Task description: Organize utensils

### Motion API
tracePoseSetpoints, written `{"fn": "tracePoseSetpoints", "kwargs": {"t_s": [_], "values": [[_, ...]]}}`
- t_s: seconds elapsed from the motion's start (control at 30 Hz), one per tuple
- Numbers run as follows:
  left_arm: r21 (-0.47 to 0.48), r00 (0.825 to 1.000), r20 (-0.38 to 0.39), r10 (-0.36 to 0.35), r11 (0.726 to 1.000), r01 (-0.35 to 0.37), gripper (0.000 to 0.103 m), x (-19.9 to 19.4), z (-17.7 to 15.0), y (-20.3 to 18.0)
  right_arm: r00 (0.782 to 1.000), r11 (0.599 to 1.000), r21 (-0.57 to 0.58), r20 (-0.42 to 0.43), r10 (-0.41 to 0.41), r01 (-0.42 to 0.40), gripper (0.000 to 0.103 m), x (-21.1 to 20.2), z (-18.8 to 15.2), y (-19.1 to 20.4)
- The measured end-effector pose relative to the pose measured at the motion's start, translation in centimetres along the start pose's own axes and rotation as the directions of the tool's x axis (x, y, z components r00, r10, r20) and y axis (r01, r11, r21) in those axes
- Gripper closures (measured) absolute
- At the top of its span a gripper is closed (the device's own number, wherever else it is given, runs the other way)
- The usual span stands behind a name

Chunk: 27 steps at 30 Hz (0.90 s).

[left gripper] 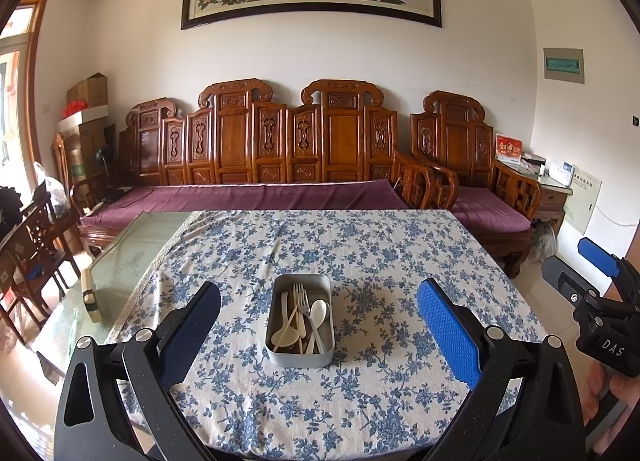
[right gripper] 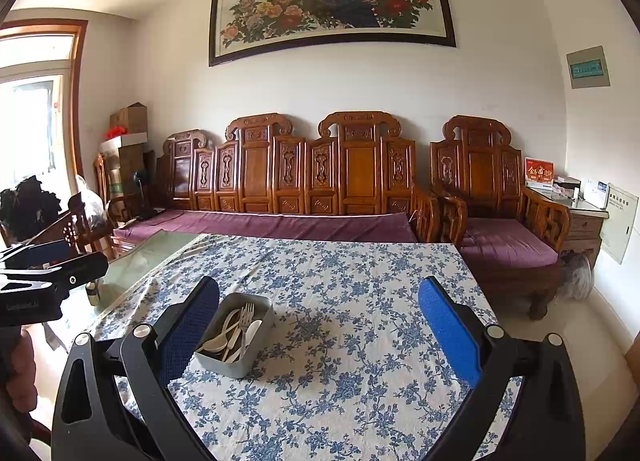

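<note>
A grey metal tray sits on the blue-flowered tablecloth. It holds metal forks, white plastic spoons and a cream spoon. My left gripper is open and empty, above the table's near side with the tray between its fingers in view. My right gripper is open and empty; the tray lies just by its left finger. The right gripper also shows at the right edge of the left wrist view.
Bare glass tabletop lies left of the cloth, with a small white and dark object on it. A carved wooden sofa with purple cushions stands behind the table. Wooden chairs stand at left.
</note>
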<state>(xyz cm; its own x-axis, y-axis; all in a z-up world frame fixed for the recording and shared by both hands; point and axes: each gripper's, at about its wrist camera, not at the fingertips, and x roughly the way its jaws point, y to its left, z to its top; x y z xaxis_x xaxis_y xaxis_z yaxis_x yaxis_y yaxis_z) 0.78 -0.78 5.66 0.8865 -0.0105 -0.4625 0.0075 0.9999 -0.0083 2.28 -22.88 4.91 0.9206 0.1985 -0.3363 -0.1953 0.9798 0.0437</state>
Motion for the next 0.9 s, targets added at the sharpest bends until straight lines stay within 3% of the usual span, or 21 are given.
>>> {"fn": "tracePoseSetpoints", "kwargs": {"t_s": [0.9], "values": [[0.008, 1.0, 0.016, -0.013, 1.0, 0.013, 0.008, -0.87, 0.23, -0.17, 1.0, 1.0, 0.001, 0.0, -0.003, 0.003, 0.003, 0.16, -0.13, -0.11]]}}
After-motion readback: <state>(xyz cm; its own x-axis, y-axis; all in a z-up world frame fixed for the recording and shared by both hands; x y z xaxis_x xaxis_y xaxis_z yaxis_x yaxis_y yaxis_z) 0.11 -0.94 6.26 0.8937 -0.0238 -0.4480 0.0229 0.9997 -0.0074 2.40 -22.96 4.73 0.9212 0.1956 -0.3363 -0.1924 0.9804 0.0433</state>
